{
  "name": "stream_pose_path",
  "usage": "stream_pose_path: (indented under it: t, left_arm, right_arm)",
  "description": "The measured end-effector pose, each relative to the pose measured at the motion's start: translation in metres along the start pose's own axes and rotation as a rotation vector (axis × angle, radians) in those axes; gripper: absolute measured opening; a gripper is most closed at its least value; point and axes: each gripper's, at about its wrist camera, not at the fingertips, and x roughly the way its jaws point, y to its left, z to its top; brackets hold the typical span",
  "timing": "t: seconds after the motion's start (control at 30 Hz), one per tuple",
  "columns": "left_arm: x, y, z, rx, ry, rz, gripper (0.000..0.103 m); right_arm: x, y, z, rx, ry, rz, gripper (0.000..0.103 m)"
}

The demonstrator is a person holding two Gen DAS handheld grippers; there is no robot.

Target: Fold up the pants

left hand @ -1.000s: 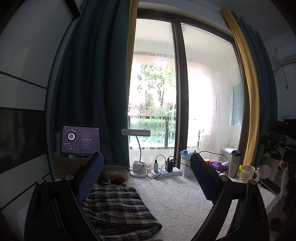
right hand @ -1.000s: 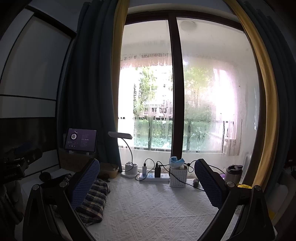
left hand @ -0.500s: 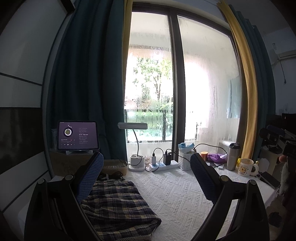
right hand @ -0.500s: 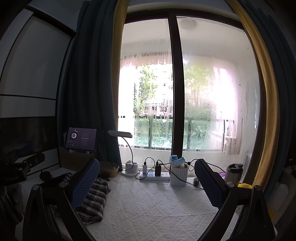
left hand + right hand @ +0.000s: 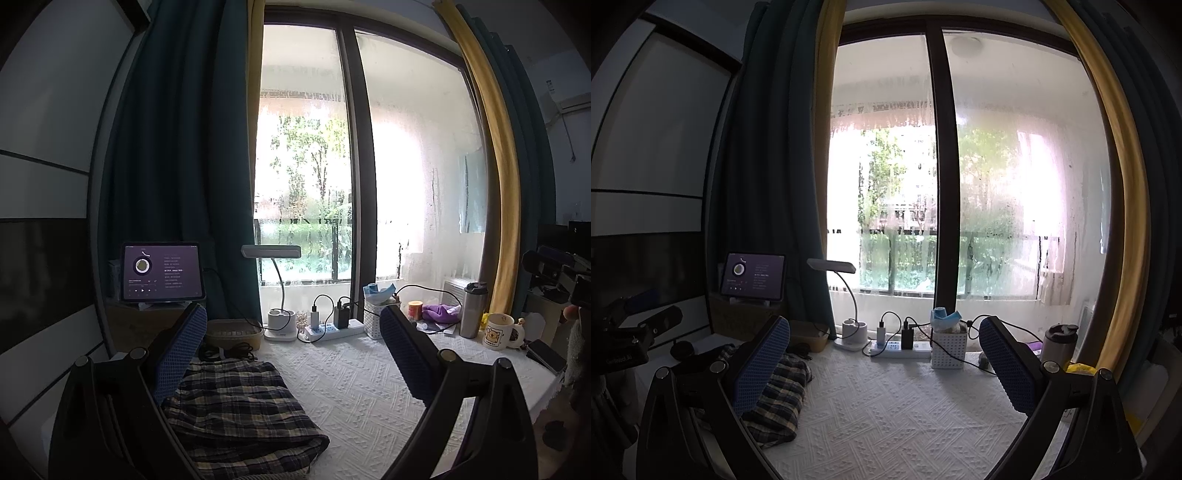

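Lying folded into a thick bundle on the near left of the white textured table cover, the plaid pants rest flat with nothing touching them. In the right wrist view the same pants show partly behind that claw's left finger, at the left edge of the cover.

The left gripper is held above the cover with its two blue-padded fingers spread wide and nothing between them; its left finger passes in front of the far left corner of the pants. The right gripper is likewise spread wide and empty, over the bare middle of the cover, well to the right of the pants.

Just beyond the pants lie a coil of black cable and a shallow tan tray. Further back along the window stand a white desk lamp, a power strip with chargers plugged in, and a white mesh basket. A tablet with a lit screen stands at the far left. To the right are a steel tumbler and a white mug
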Motion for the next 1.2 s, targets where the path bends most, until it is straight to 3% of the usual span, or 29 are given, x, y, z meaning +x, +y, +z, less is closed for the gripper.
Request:
stream_pose_path:
  t: [1.2]
  left_arm:
    - [0.0015, 0.0010, -0.0033, 0.004, 0.015, -0.016, 0.094]
  right_arm:
    - [0.0061, -0.0035, -0.0045, 0.000, 0.021, 0.013, 0.103]
